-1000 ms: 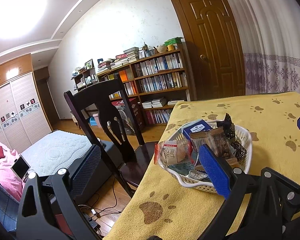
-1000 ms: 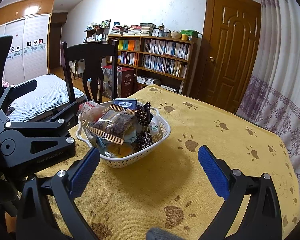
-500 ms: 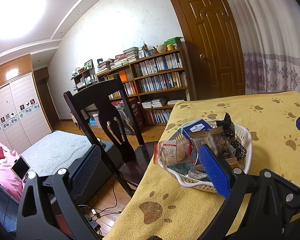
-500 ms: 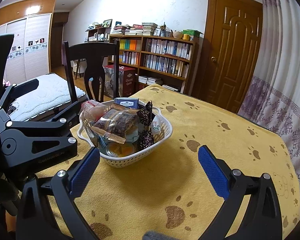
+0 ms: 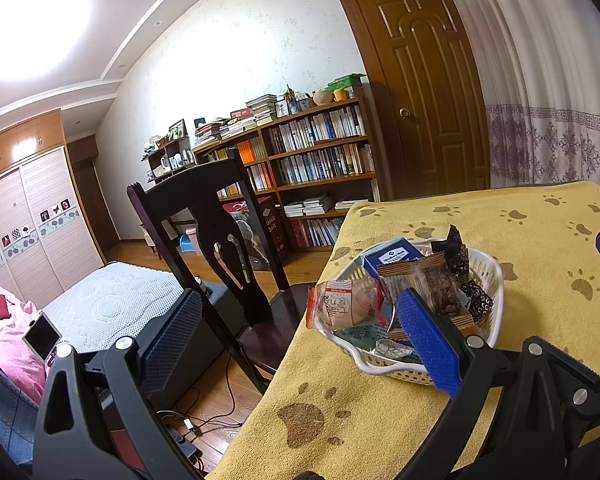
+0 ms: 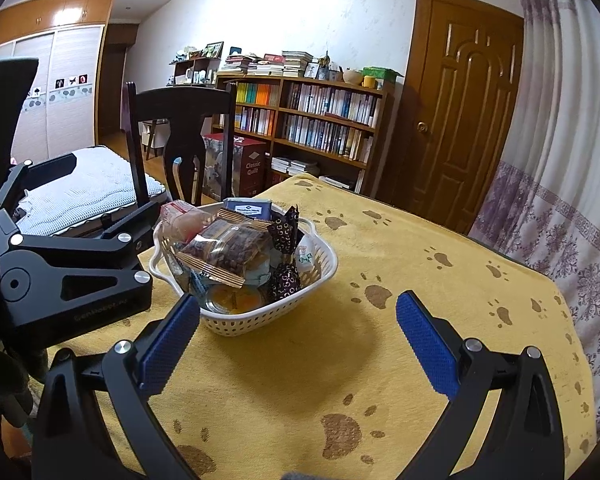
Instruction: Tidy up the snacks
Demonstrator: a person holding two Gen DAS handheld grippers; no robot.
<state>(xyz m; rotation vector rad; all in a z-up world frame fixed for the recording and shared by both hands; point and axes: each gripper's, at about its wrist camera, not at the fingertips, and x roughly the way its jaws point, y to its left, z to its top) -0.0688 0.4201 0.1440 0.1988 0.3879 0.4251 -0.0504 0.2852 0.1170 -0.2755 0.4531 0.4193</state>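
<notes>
A white perforated basket (image 6: 284,312) (image 5: 492,276) stands on the yellow paw-print cloth, piled with wrapped snacks: a clear pack of brown pieces (image 6: 224,250) (image 5: 432,286), a blue box (image 6: 248,210) (image 5: 394,256), a red-edged pack (image 5: 342,306) (image 6: 182,218), and dark patterned candies (image 6: 285,226). My right gripper (image 6: 298,330) is open, low over the cloth just in front of the basket, nothing between its blue pads. My left gripper (image 5: 300,330) is open at the table's left edge, its right pad (image 5: 428,340) in front of the basket. The left gripper's body (image 6: 68,264) shows left of the basket.
A dark wooden chair (image 5: 212,232) stands against the table's left side. Behind are a bookshelf (image 6: 316,128), a brown door (image 6: 464,104) and a curtain (image 6: 560,160). A bed (image 5: 104,304) and floor cables (image 5: 204,416) lie left of the table. Bare cloth (image 6: 440,280) stretches right of the basket.
The right gripper has edged slightly closer to the basket. The left gripper has hardly moved; both stay open.
</notes>
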